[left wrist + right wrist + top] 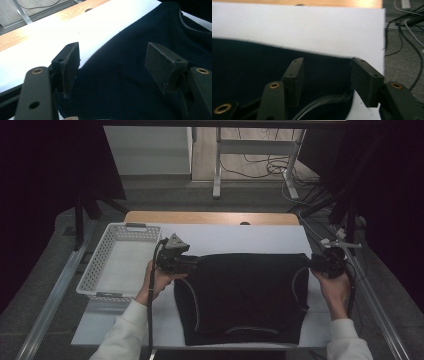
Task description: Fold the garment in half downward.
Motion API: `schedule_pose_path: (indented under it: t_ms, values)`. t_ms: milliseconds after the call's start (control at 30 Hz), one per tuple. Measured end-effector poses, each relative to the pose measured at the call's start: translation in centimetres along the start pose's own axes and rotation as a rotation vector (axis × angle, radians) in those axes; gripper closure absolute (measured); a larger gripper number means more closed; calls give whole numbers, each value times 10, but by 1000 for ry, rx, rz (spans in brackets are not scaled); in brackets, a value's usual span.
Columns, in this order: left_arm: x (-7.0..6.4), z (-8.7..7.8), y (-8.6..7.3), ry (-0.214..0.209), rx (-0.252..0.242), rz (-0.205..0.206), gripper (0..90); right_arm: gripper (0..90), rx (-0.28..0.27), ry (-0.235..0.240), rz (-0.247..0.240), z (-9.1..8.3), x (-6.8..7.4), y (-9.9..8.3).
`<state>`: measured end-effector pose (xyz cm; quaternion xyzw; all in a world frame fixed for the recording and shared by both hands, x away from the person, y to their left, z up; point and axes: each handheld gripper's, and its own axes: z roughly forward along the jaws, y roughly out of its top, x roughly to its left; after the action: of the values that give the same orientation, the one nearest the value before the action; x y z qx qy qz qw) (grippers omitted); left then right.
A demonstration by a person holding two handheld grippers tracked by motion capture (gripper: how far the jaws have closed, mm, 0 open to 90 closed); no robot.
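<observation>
High view, left to right: a white perforated basket (117,265) stands at the left end of the white table (260,237); beside it the person's left hand (159,281) holds the left gripper (192,263) at the far-left corner of a dark garment (245,297), and the right hand (334,287) holds the right gripper (314,264) at its far-right corner. The garment lies flat across the middle of the table, folded to a rough rectangle, with pale stitched seams curving down either side and its near edge at the table's front.

Left gripper view: the jaws stand wide apart over the cloth's folded edge (100,53), one close to the edge and the other above the dark fabric (120,82); nothing is pinched between them.

Right gripper view: the jaws are likewise spread, straddling the corner of the cloth (329,67), and hold nothing.

Handling, as a judgement: the garment looks light, soft and limp, with no stiffness of its own, so it will sag and drape wherever it is unsupported. It is not fragile, and knit cloth should give the pads fair friction. Best purchase appears to be at the two far corners, biting through all layers at the folded edge so that both sides lift together.
</observation>
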<state>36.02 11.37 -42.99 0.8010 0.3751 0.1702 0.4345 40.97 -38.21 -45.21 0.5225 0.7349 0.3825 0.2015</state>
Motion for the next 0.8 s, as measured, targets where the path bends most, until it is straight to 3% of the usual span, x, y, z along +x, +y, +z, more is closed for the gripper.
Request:
schedule_pose_path:
  t_ms: [167,200,400,600,700,800]
  values:
    - [-2,1,0,-4,3,4,285,402,42,15,-14,-15,18,-24]
    - [-2,1,0,-6,3,4,285,401,61,21,-10,-23,26,-36]
    - [-3,-1,0,-8,-2,7,284,375,117,34,-6,-33,41,-63]
    - [-5,-1,1,-16,-4,15,284,345,171,15,-25,-41,68,-92]
    - [-6,-2,1,-19,-6,20,284,327,184,-6,-44,-45,74,-98]
    - [-5,-2,1,-20,-6,15,284,326,184,-8,-28,-50,73,-103]
